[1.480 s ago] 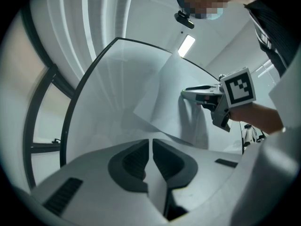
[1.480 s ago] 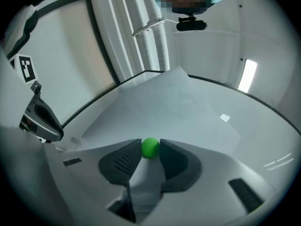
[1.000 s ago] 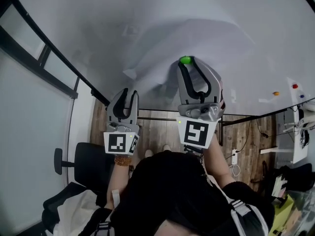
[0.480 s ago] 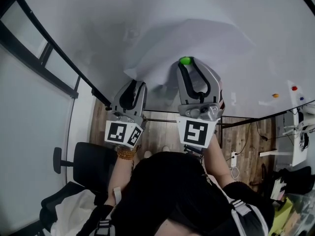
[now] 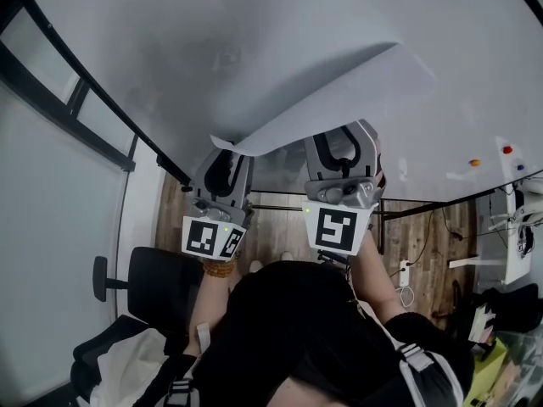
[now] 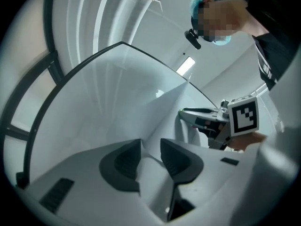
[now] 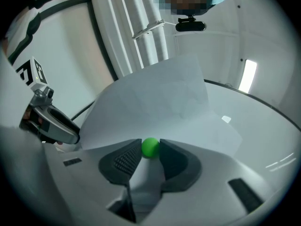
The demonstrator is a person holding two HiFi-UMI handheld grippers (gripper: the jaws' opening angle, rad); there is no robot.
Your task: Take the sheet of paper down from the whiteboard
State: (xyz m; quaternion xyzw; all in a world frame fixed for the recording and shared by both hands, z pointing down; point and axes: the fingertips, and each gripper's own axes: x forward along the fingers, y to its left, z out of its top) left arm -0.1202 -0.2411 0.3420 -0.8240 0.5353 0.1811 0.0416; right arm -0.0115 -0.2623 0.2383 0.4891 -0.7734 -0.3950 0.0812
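Chair (image 5: 140, 295) stands at far left on the floor, below the whiteboard (image 5: 254, 24). Left tongs (image 6: 150, 154) point up toward the board's lower edge. Their jaws have just been opening and now stand apart, released. A lower corner of the sheet (image 5: 339, 91) runs into the gap between them, and the pads do not press on it. The sheet is white and bowed away from the board, with its lower edge curling out over the tips of both tongs. Its upper right part lies close to the board; whether it touches cannot be told. Right tongs (image 7: 150, 150) point up just beside the left ones. They are clenched on a green magnet (image 7: 150, 146), a small ball held between the pad tips. The head view shows the sheet covering that magnet; the right gripper view shows the sheet spread beyond it. Farther right on the board, well apart from the sheet, sit an orange dot (image 5: 476, 162) and a red dot (image 5: 508, 149).
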